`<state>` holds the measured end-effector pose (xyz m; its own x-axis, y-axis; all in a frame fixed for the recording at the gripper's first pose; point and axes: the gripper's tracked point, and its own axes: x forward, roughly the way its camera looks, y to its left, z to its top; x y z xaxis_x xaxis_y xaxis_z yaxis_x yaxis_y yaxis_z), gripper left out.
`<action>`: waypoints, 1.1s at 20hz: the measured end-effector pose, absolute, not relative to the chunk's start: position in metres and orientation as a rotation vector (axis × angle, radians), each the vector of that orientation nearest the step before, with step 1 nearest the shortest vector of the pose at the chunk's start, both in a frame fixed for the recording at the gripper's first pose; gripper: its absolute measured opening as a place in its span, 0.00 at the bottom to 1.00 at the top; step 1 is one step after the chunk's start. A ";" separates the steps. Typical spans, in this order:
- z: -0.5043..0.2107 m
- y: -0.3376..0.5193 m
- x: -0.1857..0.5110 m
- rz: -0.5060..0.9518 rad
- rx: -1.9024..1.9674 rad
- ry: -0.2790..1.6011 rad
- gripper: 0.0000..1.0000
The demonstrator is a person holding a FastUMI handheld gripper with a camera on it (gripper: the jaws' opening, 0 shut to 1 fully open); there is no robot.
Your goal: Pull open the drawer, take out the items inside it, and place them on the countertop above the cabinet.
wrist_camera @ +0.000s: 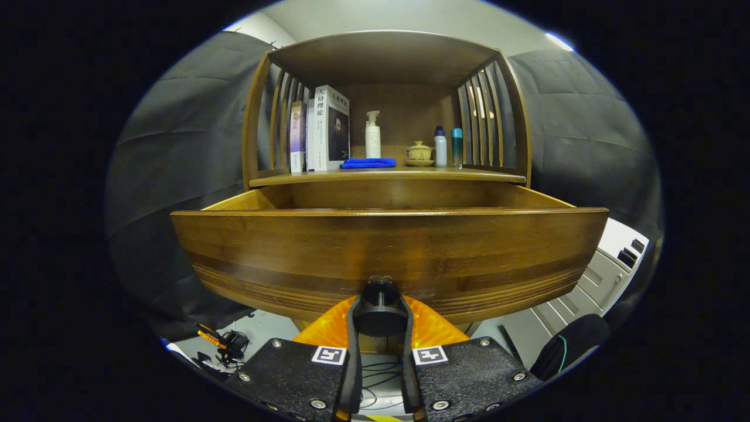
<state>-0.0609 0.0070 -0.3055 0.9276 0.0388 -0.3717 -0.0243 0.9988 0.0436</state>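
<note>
Drawer (387, 252) of the wooden cabinet, pulled out below the countertop (387, 174). The gripper (379, 319) has its jaws pinching the drawer's round knob (379, 316). Books (328, 129), bottles and a blue cloth (368, 163) stand on the countertop beyond.

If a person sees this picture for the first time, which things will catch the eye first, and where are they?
The wide wooden drawer stands pulled out, and the gripper has both fingers pressed on its round dark knob. Above it, the countertop carries upright books, a white pump bottle, a folded blue cloth and a small lidded teacup.
</note>
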 end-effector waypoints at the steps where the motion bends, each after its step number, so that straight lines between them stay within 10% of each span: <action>1: -0.305 0.007 -0.066 0.036 0.039 0.387 0.27; 7: -0.303 0.009 -0.073 0.029 0.047 0.369 0.30; 16: -0.254 0.022 -0.080 0.125 0.058 0.292 0.97; 22: -0.181 0.014 -0.050 0.080 0.059 0.263 0.97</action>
<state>-0.0496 0.0142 -0.1807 0.9624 0.0862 -0.2576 -0.0708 0.9951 0.0686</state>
